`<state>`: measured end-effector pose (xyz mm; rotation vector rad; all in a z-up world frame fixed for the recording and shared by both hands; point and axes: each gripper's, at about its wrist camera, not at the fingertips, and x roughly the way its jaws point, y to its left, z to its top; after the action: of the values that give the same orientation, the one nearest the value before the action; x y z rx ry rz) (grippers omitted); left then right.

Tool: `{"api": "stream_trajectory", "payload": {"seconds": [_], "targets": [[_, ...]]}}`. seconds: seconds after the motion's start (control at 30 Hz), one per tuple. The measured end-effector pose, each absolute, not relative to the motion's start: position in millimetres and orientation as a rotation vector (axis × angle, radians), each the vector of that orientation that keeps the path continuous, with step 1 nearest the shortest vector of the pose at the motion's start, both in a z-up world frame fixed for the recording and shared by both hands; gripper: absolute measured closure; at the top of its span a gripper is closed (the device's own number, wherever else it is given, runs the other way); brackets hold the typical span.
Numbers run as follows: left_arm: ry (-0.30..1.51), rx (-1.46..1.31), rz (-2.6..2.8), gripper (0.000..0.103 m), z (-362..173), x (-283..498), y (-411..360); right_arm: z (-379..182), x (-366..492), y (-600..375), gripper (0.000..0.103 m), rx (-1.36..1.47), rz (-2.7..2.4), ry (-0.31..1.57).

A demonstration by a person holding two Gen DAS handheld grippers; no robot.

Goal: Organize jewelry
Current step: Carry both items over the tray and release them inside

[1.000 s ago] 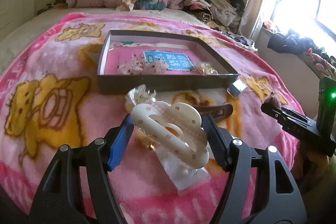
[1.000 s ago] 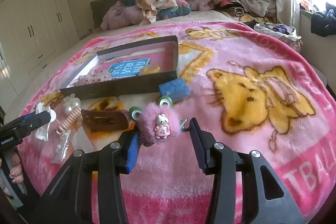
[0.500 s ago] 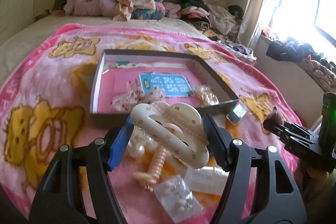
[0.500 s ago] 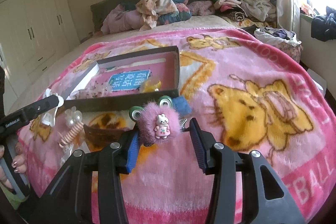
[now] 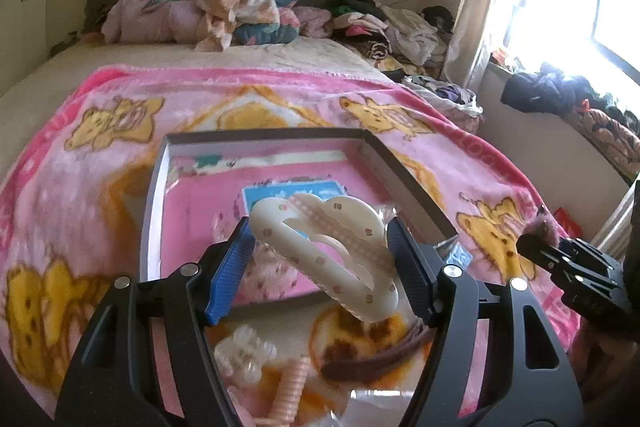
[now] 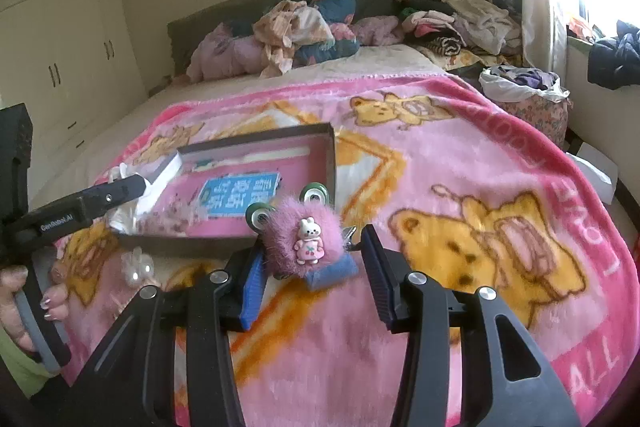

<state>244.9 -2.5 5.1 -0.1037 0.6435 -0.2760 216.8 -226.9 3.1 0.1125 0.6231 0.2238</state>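
Note:
My left gripper (image 5: 318,241) is shut on a cream cloud-shaped hair claw (image 5: 304,251) with small pink dots, and holds it above the near part of a shallow dark box (image 5: 260,135). The box has a pink floor and a blue card, and it lies on the pink bear blanket (image 5: 100,195). In the right wrist view my right gripper (image 6: 312,251) is shut on a fuzzy purple-pink hair clip (image 6: 288,247) with a bunny charm, just before the box's (image 6: 256,139) near right corner. The left gripper (image 6: 120,187) shows at that view's left edge, over the box.
On the blanket in front of the box lie a brown barrette (image 5: 372,355), a pearly flower clip (image 5: 244,351), a peach spiral tie (image 5: 292,387), a blue pad (image 6: 332,273) and two green rings (image 6: 314,193). Clothes (image 5: 240,7) are piled at the headboard. A hand (image 6: 24,291) grips the left handle.
Both grippers have risen and moved toward the box, each still holding its clip. The cream claw has gone from the loose items in front of the box to over its near edge.

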Motion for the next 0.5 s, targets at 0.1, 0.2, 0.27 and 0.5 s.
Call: {"api": "stream_trajectory", "payload": {"seconds": [0.1, 0.2, 0.27, 0.5], "targets": [[0.647, -0.082, -0.281, 0.044, 6, 254, -9, 6, 225, -225, 0.060, 0.115, 0.232, 0.617], [0.648, -0.054, -0.280, 0.044, 6, 264, -14, 9, 233, -220, 0.060, 0.110, 0.243, 0.613], [0.652, -0.045, -0.279, 0.044, 5, 269, -17, 10, 239, -217, 0.060, 0.108, 0.248, 0.610], [0.697, -0.023, -0.272, 0.044, -14, 291, -20, 7, 264, -207, 0.060, 0.120, 0.271, 0.619]]}}
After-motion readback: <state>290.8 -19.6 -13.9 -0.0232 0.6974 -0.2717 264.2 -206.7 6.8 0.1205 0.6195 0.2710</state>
